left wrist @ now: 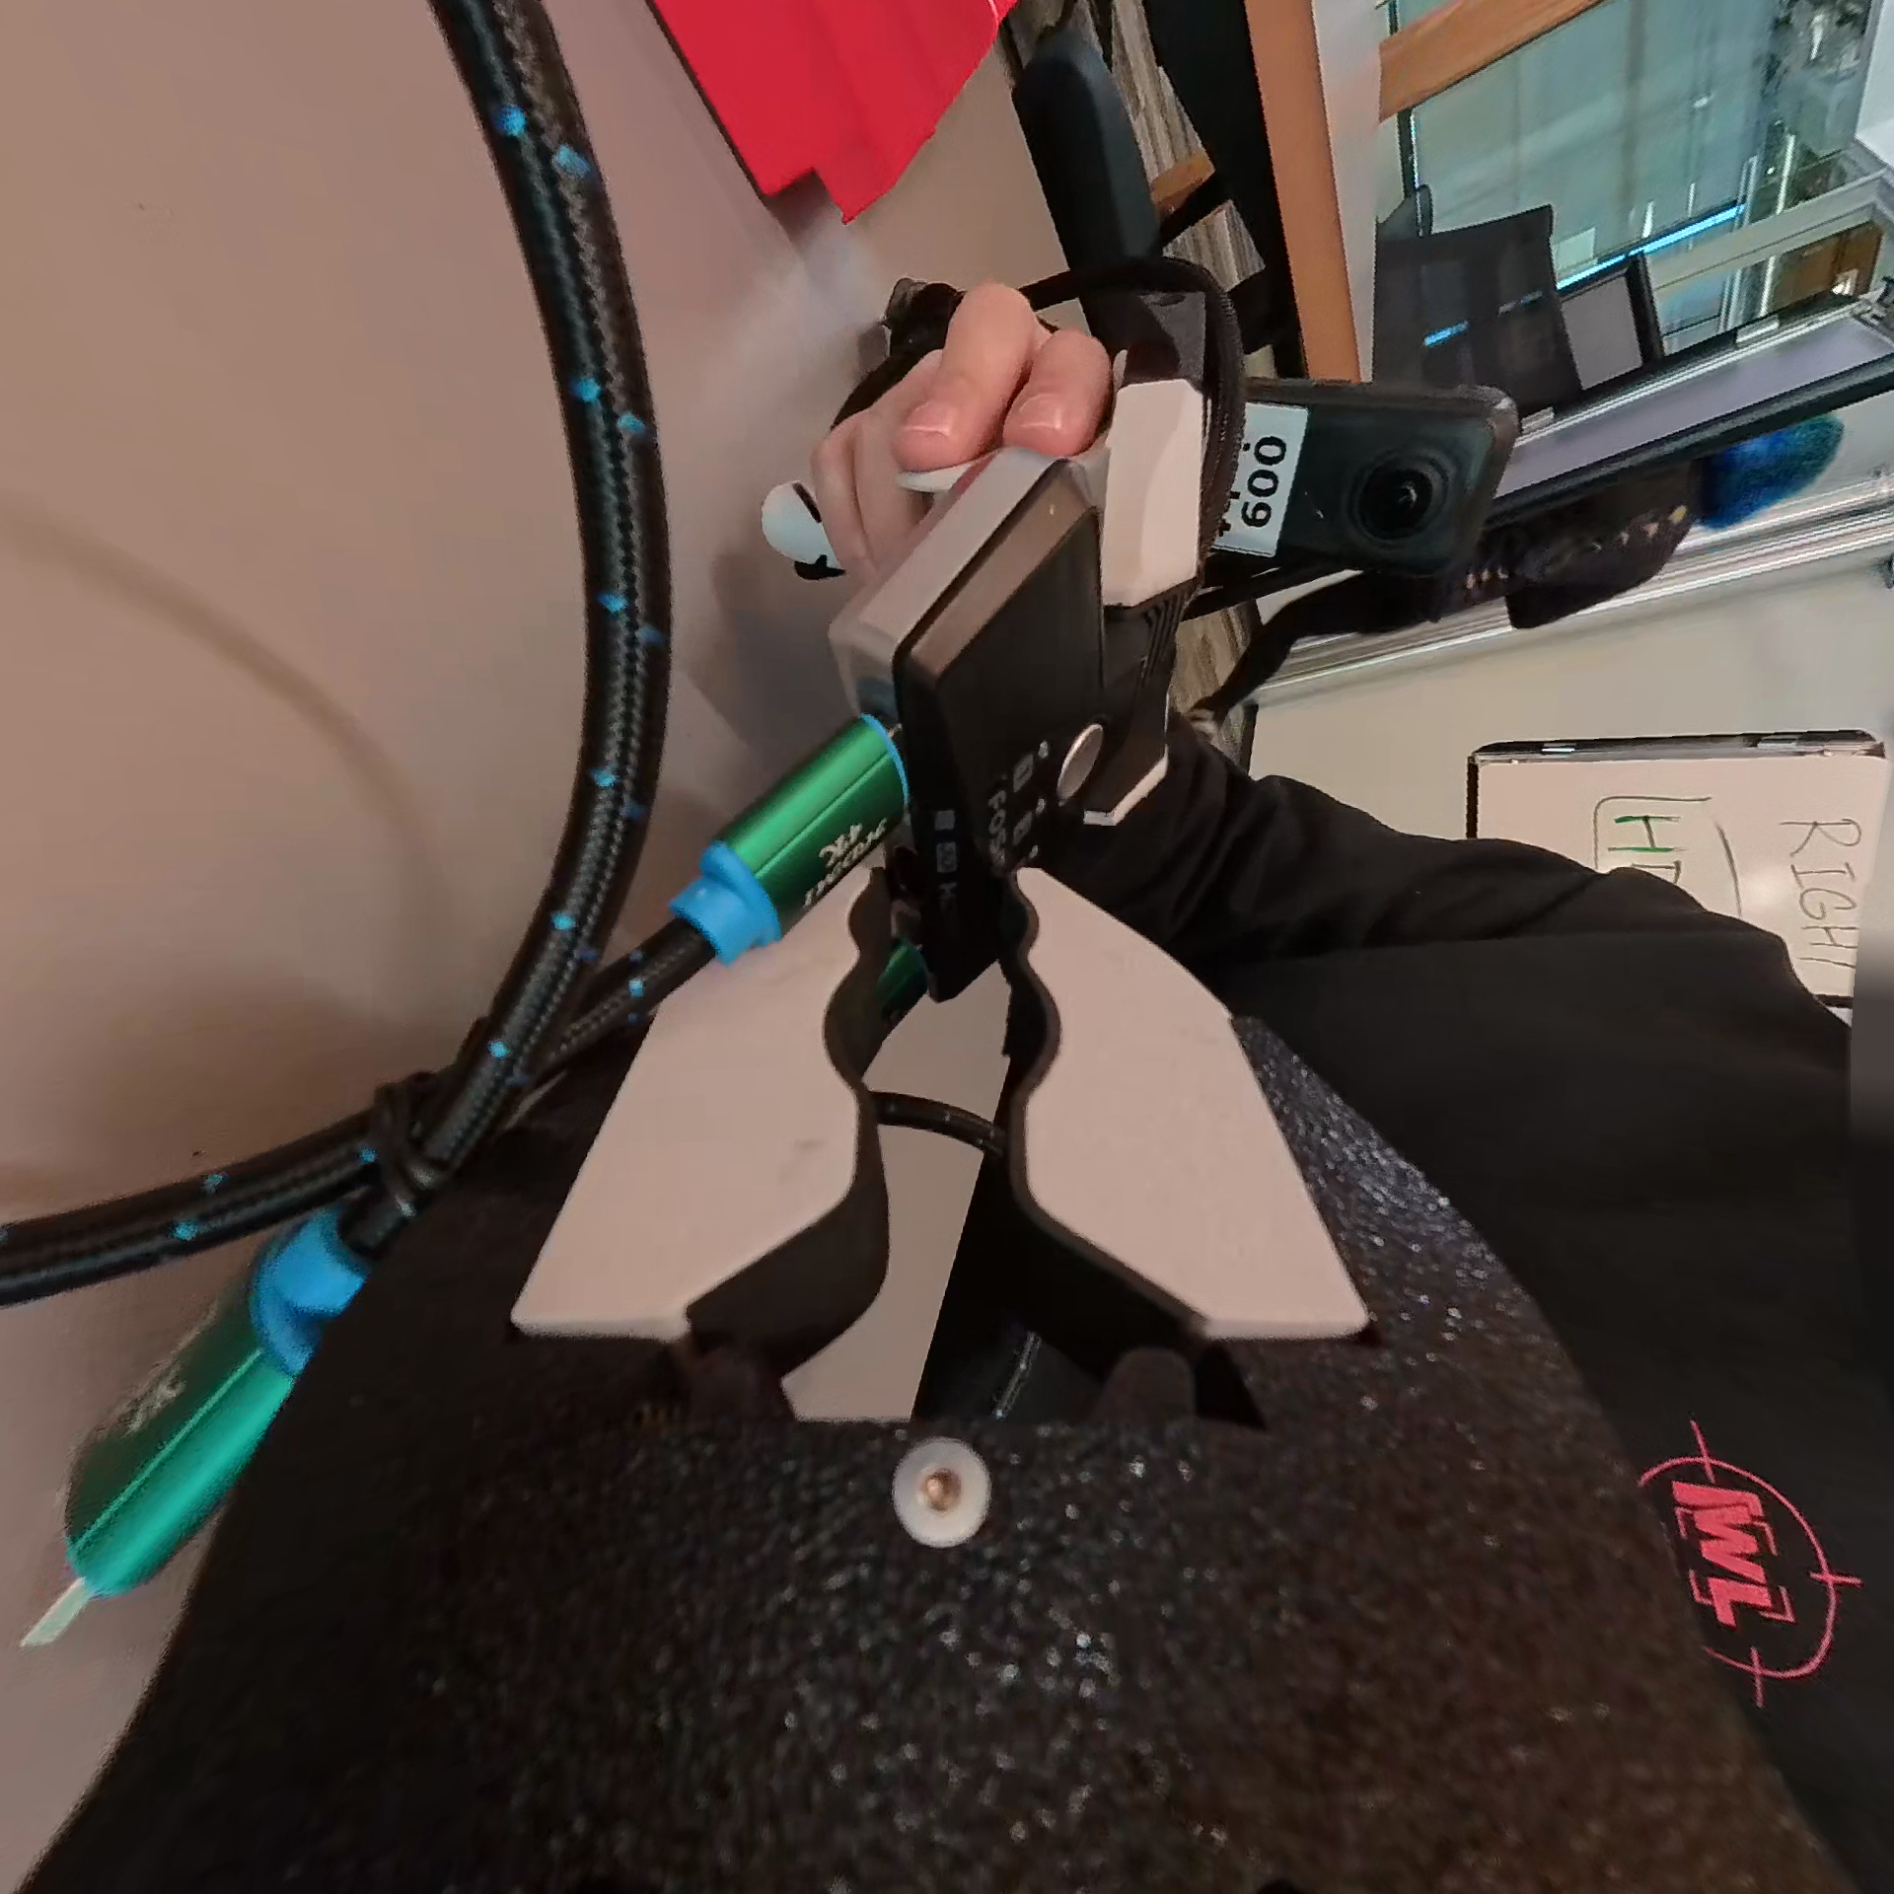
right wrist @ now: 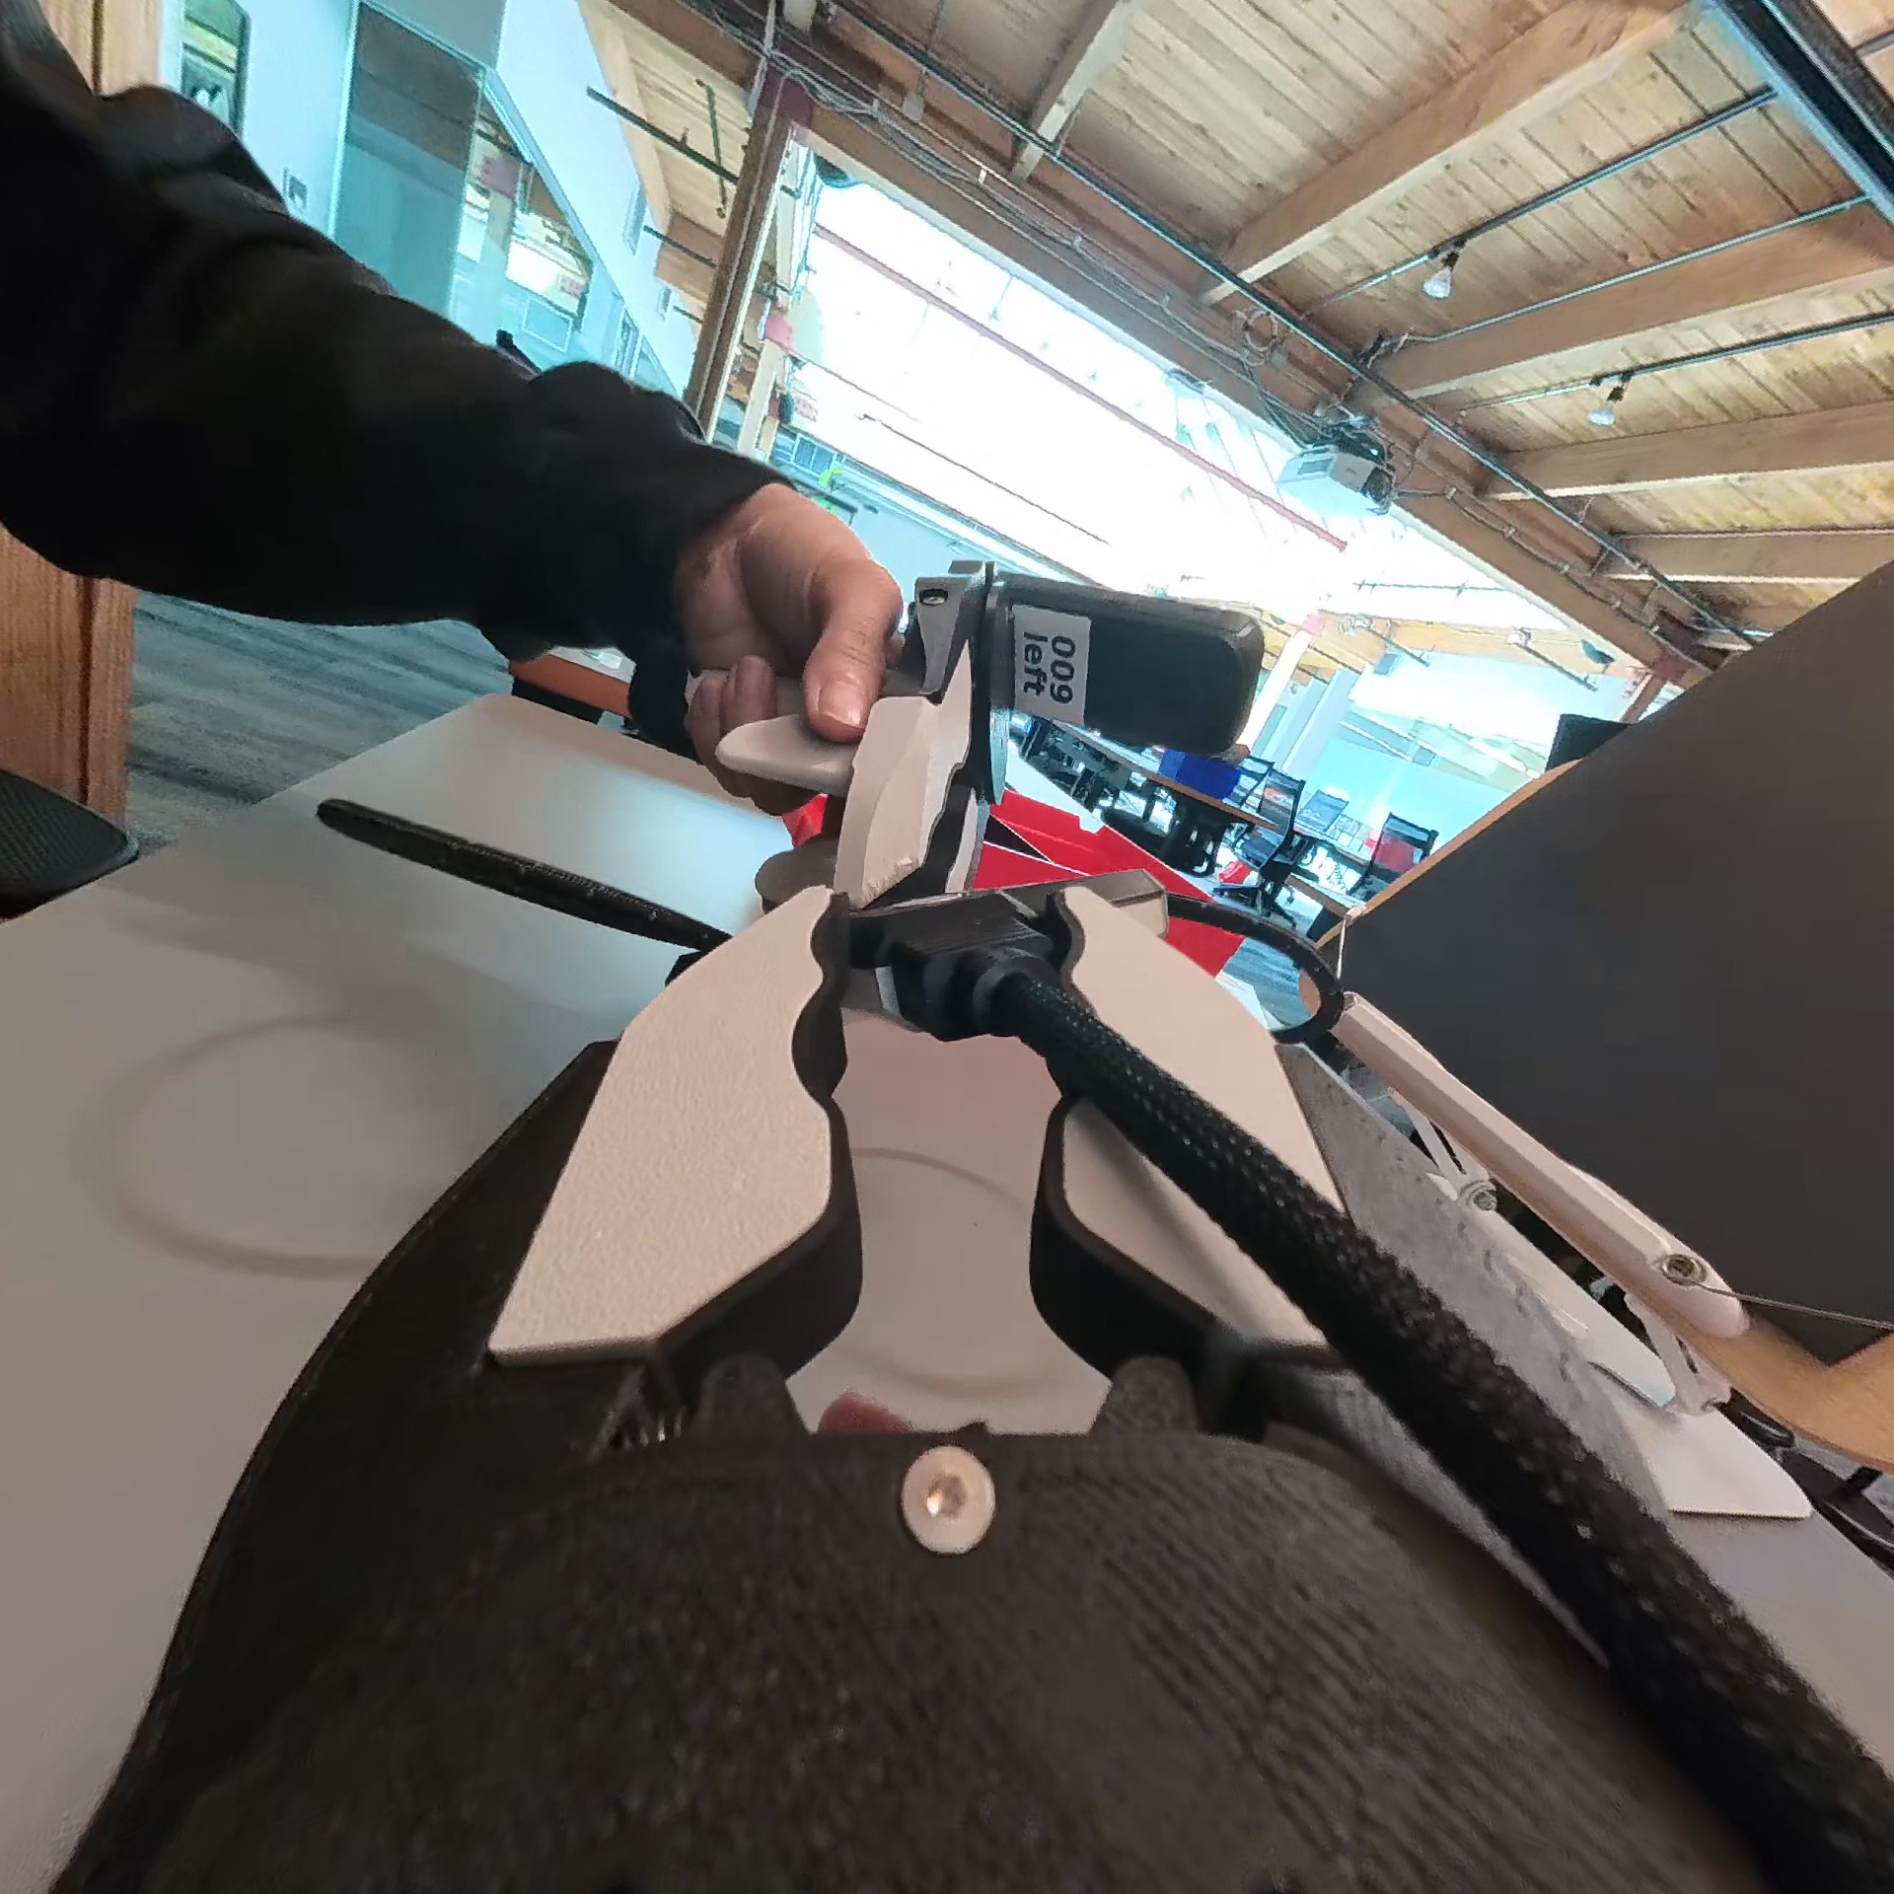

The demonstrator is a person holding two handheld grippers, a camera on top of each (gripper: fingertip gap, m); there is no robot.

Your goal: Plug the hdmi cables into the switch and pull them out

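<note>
Where the two grippers meet above the pale table (left wrist: 256, 512), the black HDMI switch (left wrist: 1010, 738) is held off the surface between them. In the left wrist view, the near end of the switch is pinched by the left gripper (left wrist: 948, 928), whose grey fingers (left wrist: 738, 1107) are drawn close around the box. A green HDMI plug (left wrist: 810, 825) with a blue collar is seated in the left side of the switch, and its black braided cable (left wrist: 574, 574), flecked with blue, is looped far across the table and back. A second green plug (left wrist: 174, 1435) is seen loose at the near left, its metal tip bare. At the far end of the switch, the right gripper (left wrist: 1035, 533) is seen with a person's hand (left wrist: 953, 410) on its trigger.

In the right wrist view, a black HDMI plug (right wrist: 958, 948) is clamped between the fingers of the right gripper (right wrist: 948, 922), and its thick black braided cable (right wrist: 1332, 1250) is run back to the near right. The plug appears to be pressed against the switch, though the joint is hidden by the fingertips and the left gripper (right wrist: 902, 810) just beyond. A red folded object (right wrist: 1035, 851) is seen far behind them.
</note>
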